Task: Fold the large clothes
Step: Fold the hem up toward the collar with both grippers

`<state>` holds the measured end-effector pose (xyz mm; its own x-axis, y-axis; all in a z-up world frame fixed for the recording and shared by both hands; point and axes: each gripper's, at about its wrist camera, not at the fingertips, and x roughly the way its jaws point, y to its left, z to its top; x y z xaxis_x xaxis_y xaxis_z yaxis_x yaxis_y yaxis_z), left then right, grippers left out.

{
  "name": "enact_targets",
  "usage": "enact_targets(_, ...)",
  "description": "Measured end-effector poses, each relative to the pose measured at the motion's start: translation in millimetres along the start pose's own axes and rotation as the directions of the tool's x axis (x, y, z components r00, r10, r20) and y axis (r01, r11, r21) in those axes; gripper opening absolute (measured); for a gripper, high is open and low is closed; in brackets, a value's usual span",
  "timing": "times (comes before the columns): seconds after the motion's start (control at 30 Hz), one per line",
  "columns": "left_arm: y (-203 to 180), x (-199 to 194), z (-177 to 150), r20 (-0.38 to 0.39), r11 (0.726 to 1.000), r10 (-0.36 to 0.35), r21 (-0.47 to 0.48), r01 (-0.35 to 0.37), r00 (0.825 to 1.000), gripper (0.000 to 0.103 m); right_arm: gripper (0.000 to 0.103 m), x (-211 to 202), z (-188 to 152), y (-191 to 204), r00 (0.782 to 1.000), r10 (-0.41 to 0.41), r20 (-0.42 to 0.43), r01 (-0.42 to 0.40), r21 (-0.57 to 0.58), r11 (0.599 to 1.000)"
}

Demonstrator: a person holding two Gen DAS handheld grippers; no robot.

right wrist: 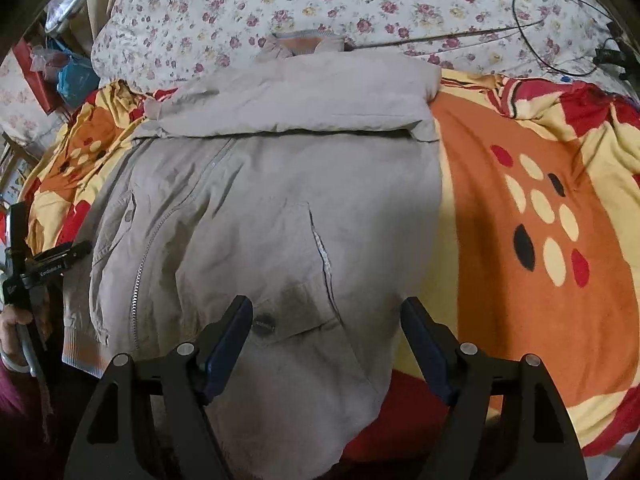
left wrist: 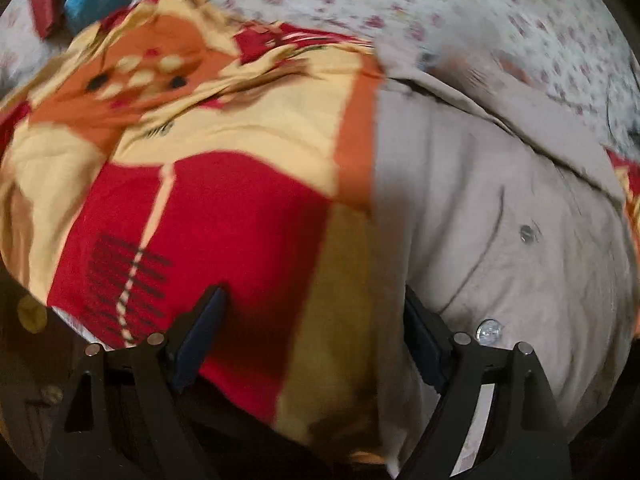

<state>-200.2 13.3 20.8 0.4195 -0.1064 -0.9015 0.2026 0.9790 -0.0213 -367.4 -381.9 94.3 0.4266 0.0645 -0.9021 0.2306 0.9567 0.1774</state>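
Note:
A beige zip jacket (right wrist: 260, 208) lies flat on a red, orange and yellow blanket (right wrist: 540, 220), with a sleeve folded across its chest (right wrist: 296, 100). My right gripper (right wrist: 326, 312) is open and empty, hovering over the jacket's lower right part near a pocket snap (right wrist: 263, 325). In the left wrist view the jacket (left wrist: 500, 220) fills the right half and the blanket (left wrist: 220, 184) the left. My left gripper (left wrist: 314, 304) is open and empty, straddling the jacket's left edge. The left tool also shows at the right wrist view's left edge (right wrist: 24, 264).
A floral sheet (right wrist: 360, 4) covers the bed beyond the blanket. Black cables (right wrist: 532, 12) lie on it at the far right. Blue and red items (right wrist: 60, 68) sit off the bed's far left corner. The bed's near edge drops into dark space.

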Motion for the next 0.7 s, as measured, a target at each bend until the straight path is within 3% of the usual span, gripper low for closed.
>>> enact_targets(0.1,6.4,0.2,-2.2,-0.006,0.999,-0.021,-0.024,0.021,1.000,0.086,0.079,0.6,-4.6,-6.1,1.000,0.011,-0.004,-0.011,0.032,0.999)
enact_targets(0.47,-15.5,-23.7,-26.3,-0.016,0.997,-0.070,0.028,0.070,0.997,0.086,0.081,3.0,-28.2,-9.1,0.997,0.059,-0.052,-0.056,0.062,0.996)
enact_targets(0.7,-17.7,-21.4,-37.0,-0.025,0.998,-0.058,0.020,0.058,0.998,0.086,0.082,11.1,-44.1,-11.5,0.993,0.076,-0.095,-0.067,0.094,0.993)
